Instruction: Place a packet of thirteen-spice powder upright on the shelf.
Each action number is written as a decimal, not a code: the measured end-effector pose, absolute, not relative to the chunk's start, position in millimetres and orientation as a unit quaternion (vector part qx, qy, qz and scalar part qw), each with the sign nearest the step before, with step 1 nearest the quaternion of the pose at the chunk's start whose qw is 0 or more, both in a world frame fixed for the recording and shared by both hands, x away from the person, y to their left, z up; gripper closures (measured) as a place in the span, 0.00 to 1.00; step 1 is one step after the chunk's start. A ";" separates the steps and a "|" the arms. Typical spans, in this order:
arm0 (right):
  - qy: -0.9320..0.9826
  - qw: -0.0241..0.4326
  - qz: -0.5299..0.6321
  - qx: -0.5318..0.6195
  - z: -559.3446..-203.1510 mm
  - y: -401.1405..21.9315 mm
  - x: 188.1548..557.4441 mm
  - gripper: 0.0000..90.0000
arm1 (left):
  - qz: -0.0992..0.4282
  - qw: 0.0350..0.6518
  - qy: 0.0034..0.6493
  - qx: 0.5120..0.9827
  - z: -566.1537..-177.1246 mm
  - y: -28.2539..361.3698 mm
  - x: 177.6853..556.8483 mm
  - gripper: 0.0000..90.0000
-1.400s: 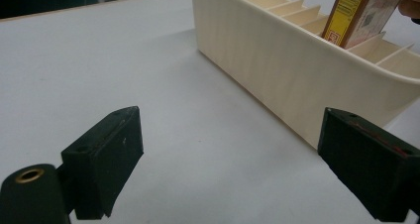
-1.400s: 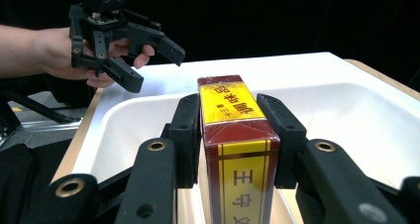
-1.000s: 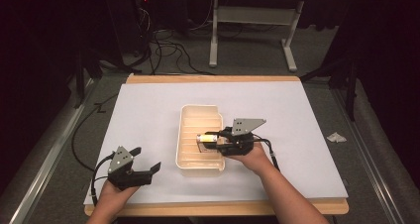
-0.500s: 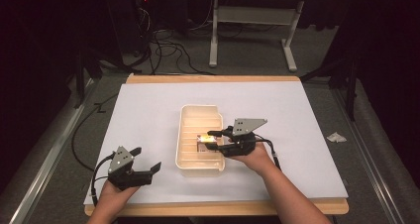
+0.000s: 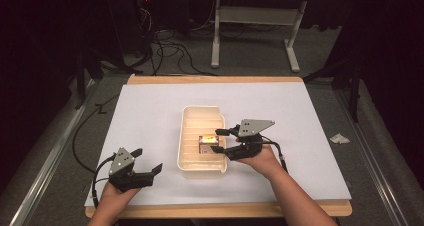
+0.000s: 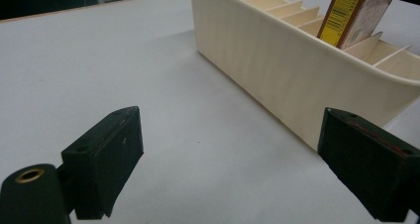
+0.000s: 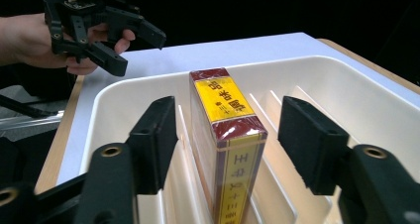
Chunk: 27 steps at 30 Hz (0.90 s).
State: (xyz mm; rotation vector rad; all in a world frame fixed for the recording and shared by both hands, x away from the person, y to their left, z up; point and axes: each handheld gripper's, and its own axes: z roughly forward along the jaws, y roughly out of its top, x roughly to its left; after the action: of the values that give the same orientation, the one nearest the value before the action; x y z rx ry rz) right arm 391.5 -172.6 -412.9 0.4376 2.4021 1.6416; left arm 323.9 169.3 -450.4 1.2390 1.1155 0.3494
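As it stands upright in a slot of the cream tray [image 5: 186, 136], the small box [image 7: 225, 135] looks light, stiff and film-slick.
Right tongs [image 7: 233, 144], jaws just opening, straddle its broad faces without touching, the best hold; left tongs [image 6: 237, 159] gape wide, empty, over the counter [image 5: 150, 116].

Small upright red-and-yellow cardboard box [image 7: 225, 135] in cream plastic slotted tray [image 7: 346, 85]: dark East Asian characters on yellow top panel, more on yellow strip down narrow front edge; too blurred to read for certain. Left gripper view: black barcode on box's yellow side; digits illegible.
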 end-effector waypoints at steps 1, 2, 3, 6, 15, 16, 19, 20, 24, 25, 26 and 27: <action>0.813 0.105 0.553 0.149 -411.7 -174.5 390.8 0.40 | 0.154 0.659 0.493 0.546 -450.3 169.2 323.8 0.12; 0.813 0.108 0.552 0.153 -411.0 -175.6 389.8 0.38 | 0.154 0.659 0.493 0.546 -450.2 169.2 323.8 0.12; 0.811 0.111 0.553 0.158 -410.3 -176.8 388.7 0.36 | 0.154 0.660 0.494 0.545 -450.1 169.2 323.8 0.12; 0.808 0.125 0.549 0.173 -407.5 -183.2 385.2 0.30 | 0.156 0.659 0.493 0.547 -449.9 169.9 323.8 0.12; 0.791 0.173 0.536 0.239 -403.9 -215.9 372.7 0.21 | 0.154 0.662 0.495 0.541 -449.2 170.0 323.3 0.12; 0.786 0.181 0.533 0.255 -404.0 -223.7 368.8 0.21 | 0.154 0.662 0.495 0.541 -449.3 170.1 323.3 0.12; 0.778 0.197 0.525 0.284 -406.4 -242.4 358.1 0.21 | 0.154 0.662 0.494 0.542 -449.4 170.1 323.4 0.12; 0.776 0.204 0.519 0.294 -408.4 -251.6 351.9 0.22 | 0.154 0.662 0.494 0.542 -449.4 169.9 323.4 0.12; 0.767 0.224 0.503 0.328 -417.8 -278.8 330.8 0.22 | 0.155 0.660 0.493 0.546 -449.9 169.9 323.6 0.12; 0.766 0.228 0.501 0.333 -420.1 -283.6 327.0 0.22 | 0.155 0.660 0.492 0.546 -450.0 169.7 323.6 0.12; 0.763 0.231 0.499 0.341 -423.4 -289.7 322.0 0.22 | 0.155 0.660 0.493 0.546 -450.0 169.2 323.5 0.12; 0.759 0.233 0.497 0.349 -426.9 -295.6 317.6 0.22 | 0.154 0.661 0.493 0.545 -450.0 168.5 323.4 0.12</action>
State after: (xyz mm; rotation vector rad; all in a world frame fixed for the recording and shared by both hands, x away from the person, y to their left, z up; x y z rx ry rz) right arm 317.6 -295.6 -426.9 0.9591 2.0858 1.3660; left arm 323.4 168.5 -450.0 1.2318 1.1158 0.3495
